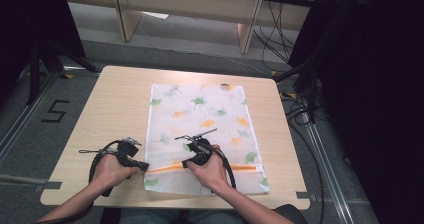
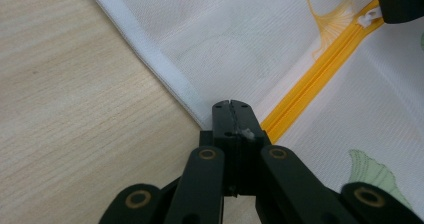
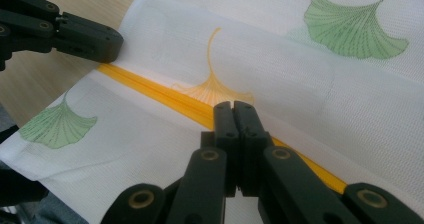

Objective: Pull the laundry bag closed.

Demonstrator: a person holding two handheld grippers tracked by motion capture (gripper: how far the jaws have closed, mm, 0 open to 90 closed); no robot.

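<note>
A white mesh bag point(image 1: 200, 119) printed with green and orange ginkgo leaves lies flat on the wooden table point(image 1: 115, 104). An orange zipper point(image 1: 165, 168) runs across its near end. My left gripper point(image 1: 145, 166) is shut on the bag's left hem point(image 2: 165, 69) where the zipper point(image 2: 310, 79) ends; its jaw tips point(image 2: 232, 106) pinch white fabric. My right gripper point(image 1: 185, 163) sits a short way to the right, jaws shut point(image 3: 232, 106) over the zipper point(image 3: 150, 91). In the left gripper view the white zipper pull point(image 2: 367, 18) shows at the right gripper's point(image 2: 400, 1) tip.
The table's front edge lies just behind both hands. A black stand point(image 1: 40, 59) is on the floor at the left, and a dark curtain with cables point(image 1: 300, 104) at the right. A floor mark "5" point(image 1: 54, 111) and a wooden frame point(image 1: 200, 14) are beyond.
</note>
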